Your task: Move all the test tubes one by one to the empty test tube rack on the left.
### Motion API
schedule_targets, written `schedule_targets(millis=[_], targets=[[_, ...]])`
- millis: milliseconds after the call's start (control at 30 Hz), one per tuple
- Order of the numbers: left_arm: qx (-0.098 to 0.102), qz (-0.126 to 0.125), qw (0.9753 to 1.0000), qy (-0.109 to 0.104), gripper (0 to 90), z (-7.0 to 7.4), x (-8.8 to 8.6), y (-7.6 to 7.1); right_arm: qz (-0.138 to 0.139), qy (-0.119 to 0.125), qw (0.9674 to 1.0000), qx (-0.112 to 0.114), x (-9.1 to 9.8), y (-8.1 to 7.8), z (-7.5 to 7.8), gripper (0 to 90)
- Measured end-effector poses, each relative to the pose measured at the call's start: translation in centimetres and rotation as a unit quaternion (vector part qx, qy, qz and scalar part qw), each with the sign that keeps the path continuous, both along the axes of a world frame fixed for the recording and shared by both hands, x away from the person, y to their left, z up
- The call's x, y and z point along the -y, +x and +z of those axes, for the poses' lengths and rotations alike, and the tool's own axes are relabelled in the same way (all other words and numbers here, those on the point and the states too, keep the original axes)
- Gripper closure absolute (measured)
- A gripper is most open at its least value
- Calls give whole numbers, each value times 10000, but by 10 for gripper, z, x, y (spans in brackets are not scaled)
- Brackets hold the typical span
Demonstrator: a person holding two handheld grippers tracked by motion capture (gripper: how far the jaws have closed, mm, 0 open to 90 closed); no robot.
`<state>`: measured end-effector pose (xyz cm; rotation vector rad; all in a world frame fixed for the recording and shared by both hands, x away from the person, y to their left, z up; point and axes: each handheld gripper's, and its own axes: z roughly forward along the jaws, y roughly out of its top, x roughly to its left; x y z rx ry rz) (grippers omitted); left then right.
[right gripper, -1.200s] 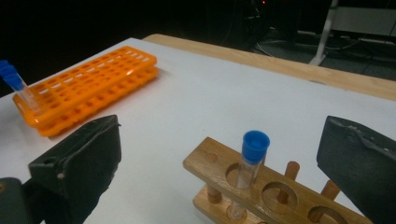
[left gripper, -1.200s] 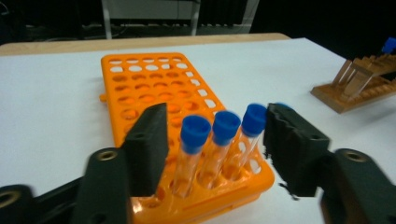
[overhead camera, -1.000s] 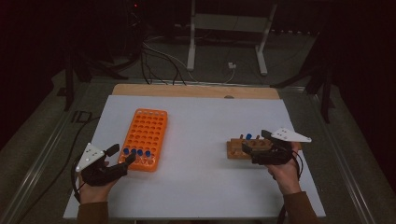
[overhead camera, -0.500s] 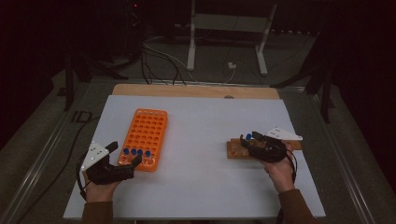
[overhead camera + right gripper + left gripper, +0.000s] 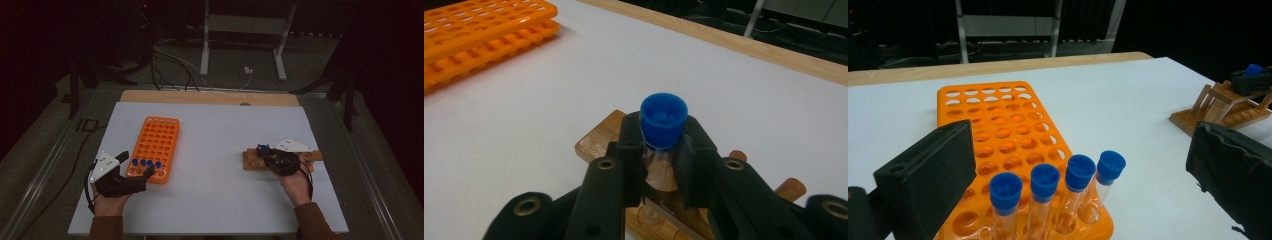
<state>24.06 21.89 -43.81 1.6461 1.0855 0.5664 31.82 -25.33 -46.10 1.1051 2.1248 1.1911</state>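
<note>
Right gripper view is taken up nearest by the right gripper, whose jaws have just been closing and are now clamped on a blue-capped test tube, gripped on the glass just under the cap. The tube stands upright in the wooden rack, so the step in hand is judged to be the pick-up of this tube for transfer to the orange tube rack, which lies well apart from the wooden rack on the white worktop. A straight lift is judged to be called for next, until the tube's bottom is clear of its hole, and only then a carry across to the orange rack; a tilt during the lift could jam the glass in the wood.

In the left gripper view, the left gripper is held with its jaws wide apart and nothing clamped. Four capped tubes stand between the jaws but are touched by neither pad; they fill the nearest row of the orange rack, and the holes behind them are empty.

In the high view, the wooden rack is seen well to the right of the orange rack, with a hand at each.
</note>
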Motion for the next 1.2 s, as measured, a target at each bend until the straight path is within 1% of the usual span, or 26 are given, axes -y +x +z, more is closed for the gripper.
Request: schedule_targets(millis=[367,533,933,1200], targets=[[-18,-9,10000,9,3,0,1,0,-29,-2,10000,-13,0,-1,0,768],[-45,-20,10000,26,3,0,1,0,-55,81,10000,8,2,-2,3,769],[-69,-63,9999,81,3,-1,4,1,-142,248,9994,192,9,-7,20,769],[-66,-100,9999,104,3,0,7,1,-166,353,9986,361,13,-11,32,768]])
